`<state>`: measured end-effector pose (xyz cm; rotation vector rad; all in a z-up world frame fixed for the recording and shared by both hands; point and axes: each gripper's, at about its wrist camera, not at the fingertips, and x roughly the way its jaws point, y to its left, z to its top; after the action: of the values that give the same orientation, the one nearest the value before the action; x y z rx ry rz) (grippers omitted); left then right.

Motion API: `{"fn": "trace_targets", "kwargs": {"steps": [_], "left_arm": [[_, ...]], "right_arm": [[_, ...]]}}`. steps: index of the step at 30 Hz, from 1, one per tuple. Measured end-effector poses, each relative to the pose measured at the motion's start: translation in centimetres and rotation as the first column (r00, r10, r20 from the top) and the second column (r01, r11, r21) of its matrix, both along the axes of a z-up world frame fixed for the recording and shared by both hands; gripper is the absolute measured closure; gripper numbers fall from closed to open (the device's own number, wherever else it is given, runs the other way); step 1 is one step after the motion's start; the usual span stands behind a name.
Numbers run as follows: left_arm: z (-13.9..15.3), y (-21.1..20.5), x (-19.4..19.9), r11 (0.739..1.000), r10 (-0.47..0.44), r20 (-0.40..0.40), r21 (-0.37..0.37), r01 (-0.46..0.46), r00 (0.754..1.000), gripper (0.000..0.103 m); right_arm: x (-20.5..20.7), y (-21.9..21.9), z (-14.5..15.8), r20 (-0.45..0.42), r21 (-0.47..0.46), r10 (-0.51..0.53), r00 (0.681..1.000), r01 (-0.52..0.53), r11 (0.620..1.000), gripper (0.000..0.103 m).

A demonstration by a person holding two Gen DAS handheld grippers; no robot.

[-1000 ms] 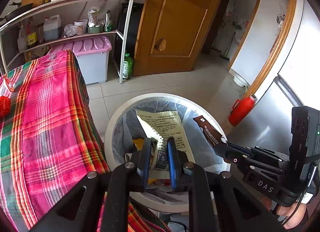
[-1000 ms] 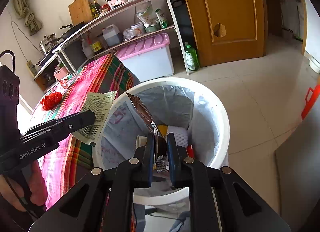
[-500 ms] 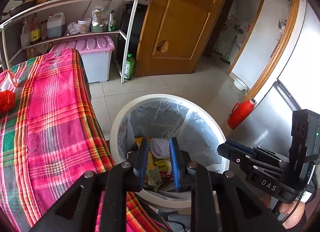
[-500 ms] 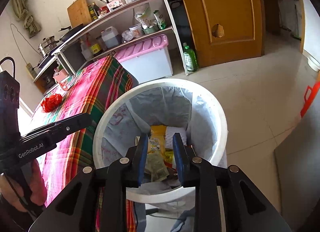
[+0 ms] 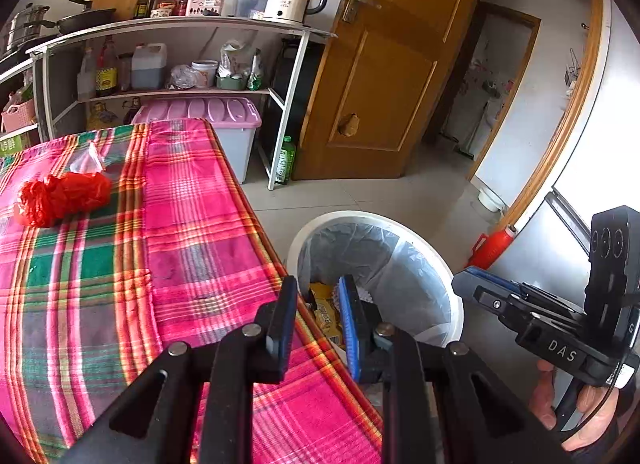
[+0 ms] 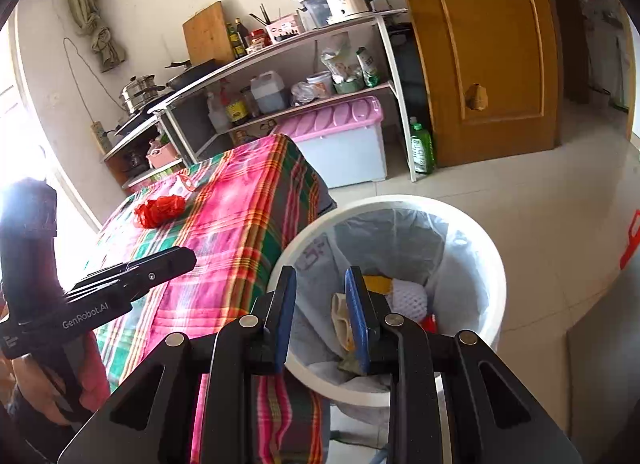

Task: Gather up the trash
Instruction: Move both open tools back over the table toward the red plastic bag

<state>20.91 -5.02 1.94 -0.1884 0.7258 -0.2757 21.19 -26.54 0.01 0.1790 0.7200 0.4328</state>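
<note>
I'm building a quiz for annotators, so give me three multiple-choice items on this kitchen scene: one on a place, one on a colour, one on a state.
1. Where does the crumpled red plastic bag lie?
A. on the plaid tablecloth
B. inside the bin
C. on the floor

2. What colour is the storage box's lid?
A. green
B. pink
C. black

3. What does the left gripper hold?
A. a paper wrapper
B. a bottle
C. nothing

Key: 1 A, the bag rests on the cloth far from the round white trash bin; 2 B, the ribbed lid is pink; 3 C, the gap between its pads is empty.
</note>
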Motion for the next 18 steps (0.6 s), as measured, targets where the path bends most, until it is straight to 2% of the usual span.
{"fn": "trace_targets", "kwargs": {"steps": [4, 9, 14, 18], "left_arm": [[0.6, 2.2, -1.2, 0.999, 0.042, 0.016, -0.006, -0.042, 0.999, 0.078], [0.9, 5.2, -2.6, 0.995, 0.100, 0.034, -0.008, -0.099, 0.994, 0.063], [1.2, 8.7, -3.5, 0.986, 0.167, 0.046, -0.006, -0.167, 0.985, 0.059], [1.5, 11.2, -4.1, 0.977, 0.213, 0.056, 0.002, -0.214, 0.975, 0.056]], "right_arm": [[-0.4, 2.3, 0.5, 0.003, 0.004, 0.051, 0.999, -0.051, 0.999, 0.077], [-0.7, 5.2, 1.0, 0.006, -0.003, 0.102, 0.995, -0.102, 0.995, 0.077], [-0.4, 7.8, 1.7, 0.008, 0.002, 0.147, 0.989, -0.147, 0.989, 0.076], [0.0, 9.9, 2.4, 0.014, -0.003, 0.181, 0.983, -0.181, 0.984, 0.065]]}}
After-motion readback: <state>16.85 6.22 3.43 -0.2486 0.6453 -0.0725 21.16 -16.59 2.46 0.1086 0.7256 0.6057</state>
